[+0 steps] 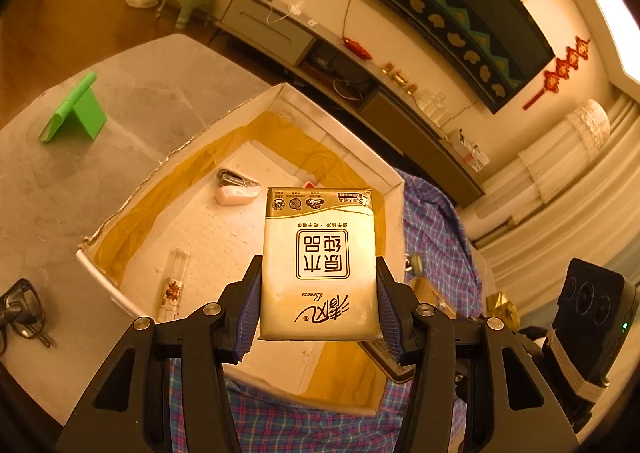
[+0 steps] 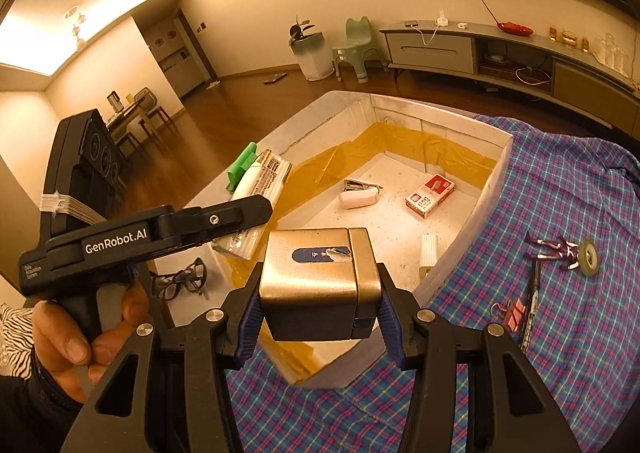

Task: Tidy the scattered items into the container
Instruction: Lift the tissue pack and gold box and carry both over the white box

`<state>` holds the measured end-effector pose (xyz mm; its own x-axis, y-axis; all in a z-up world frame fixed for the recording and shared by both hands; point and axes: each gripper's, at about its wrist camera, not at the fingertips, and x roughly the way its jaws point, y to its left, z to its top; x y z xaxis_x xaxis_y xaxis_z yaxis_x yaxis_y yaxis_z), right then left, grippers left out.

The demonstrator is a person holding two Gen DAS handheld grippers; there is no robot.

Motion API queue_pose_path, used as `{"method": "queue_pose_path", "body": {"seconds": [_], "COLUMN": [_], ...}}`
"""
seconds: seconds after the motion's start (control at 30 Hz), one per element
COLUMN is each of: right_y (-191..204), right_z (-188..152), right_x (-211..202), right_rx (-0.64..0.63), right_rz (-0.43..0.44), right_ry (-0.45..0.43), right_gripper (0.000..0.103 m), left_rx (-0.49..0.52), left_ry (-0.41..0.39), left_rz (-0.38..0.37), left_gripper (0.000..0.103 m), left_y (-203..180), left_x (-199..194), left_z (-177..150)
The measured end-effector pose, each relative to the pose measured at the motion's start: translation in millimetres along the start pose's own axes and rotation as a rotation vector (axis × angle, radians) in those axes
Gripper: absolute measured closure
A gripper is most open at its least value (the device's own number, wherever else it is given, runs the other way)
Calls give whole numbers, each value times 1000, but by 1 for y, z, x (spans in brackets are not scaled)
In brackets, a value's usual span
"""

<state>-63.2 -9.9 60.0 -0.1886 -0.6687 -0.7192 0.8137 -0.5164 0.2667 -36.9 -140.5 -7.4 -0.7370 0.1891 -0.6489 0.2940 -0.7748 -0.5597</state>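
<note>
Left gripper [image 1: 318, 301] clamps tissue pack [image 1: 319, 265] by side edges (soft, light; squeeze gently). Right gripper [image 2: 320, 317] pinches gold box [image 2: 318, 285]: stiff, slippery. Release both over container [image 2: 498, 157].

Tissue pack [image 1: 319, 265]: glossy plastic film wrap. Small box [image 2: 318, 285]: smooth, metallic-gold sheen. Container [image 2: 496, 181]: matt white card walls, shiny yellowish tape along inner seams. Checked cloth [image 2: 560, 333]: woven, matt. Gripper pads [image 2: 390, 327]: ribbed blue rubbery-looking facing.
</note>
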Motion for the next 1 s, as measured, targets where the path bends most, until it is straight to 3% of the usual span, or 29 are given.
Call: {"method": "queue_pose_path", "body": {"seconds": [0.2,0.4,0.83,1.0], "right_y": [-1,-5,13,12], "right_z": [12,23,30,32], "right_x": [22,46,90,99], "right_rx": [-40,-81,-292,-299], "right_rz": [-32,-79,-161,-162], "right_ry": [41,96,260,298], "right_gripper": [51,51,51,51], "left_rx": [-35,-130,-138,-146], "left_ry": [55,163,250,273], "left_rz": [15,7,108,161], "left_gripper": [50,49,48,48], "left_y": [6,21,24,28], "left_x": [20,43,65,77], "left_z": [12,20,32,37]}}
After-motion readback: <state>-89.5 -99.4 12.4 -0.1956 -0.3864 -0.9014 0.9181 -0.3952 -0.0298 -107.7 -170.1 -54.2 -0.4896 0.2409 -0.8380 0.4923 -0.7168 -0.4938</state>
